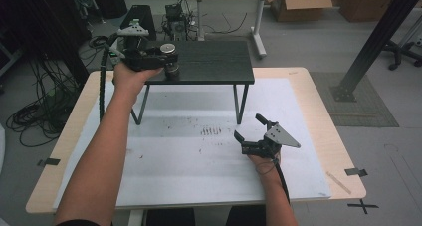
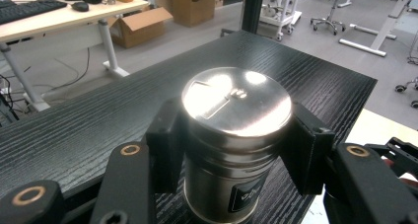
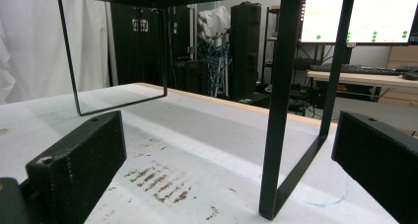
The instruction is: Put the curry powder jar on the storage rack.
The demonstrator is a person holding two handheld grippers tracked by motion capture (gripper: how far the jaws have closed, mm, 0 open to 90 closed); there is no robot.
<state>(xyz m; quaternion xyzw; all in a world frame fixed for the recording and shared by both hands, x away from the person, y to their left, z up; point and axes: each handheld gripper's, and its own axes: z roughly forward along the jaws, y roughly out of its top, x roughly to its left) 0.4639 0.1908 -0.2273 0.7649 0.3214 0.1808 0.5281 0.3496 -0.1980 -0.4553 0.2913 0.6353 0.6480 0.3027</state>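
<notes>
A shiny metal canister [image 2: 236, 105] with a flat lid and a dark label stands upright on the black wood-grain shelf [image 2: 74, 130]. It is near the shelf's front left corner. My left gripper [image 2: 236, 145] is shut on it, with one black pad [image 2: 167, 140] pressed against each side just under the lid. In the high view the left gripper [image 1: 169, 61] and canister [image 1: 168, 49] are at the left end of the raised shelf [image 1: 214, 61]. My right gripper [image 1: 249, 126] rests low on the white mat [image 1: 189, 151], open, nothing between its fingers.
The shelf stands on thin black wire legs [image 3: 281, 100] on the white mat [image 3: 197, 135], just beyond my right gripper [image 3: 229, 155]. Brown scuff marks [image 1: 211, 131] lie mid-mat. The wooden table edge [image 1: 323, 101] frames the mat. Desks, boxes and cables stand farther off.
</notes>
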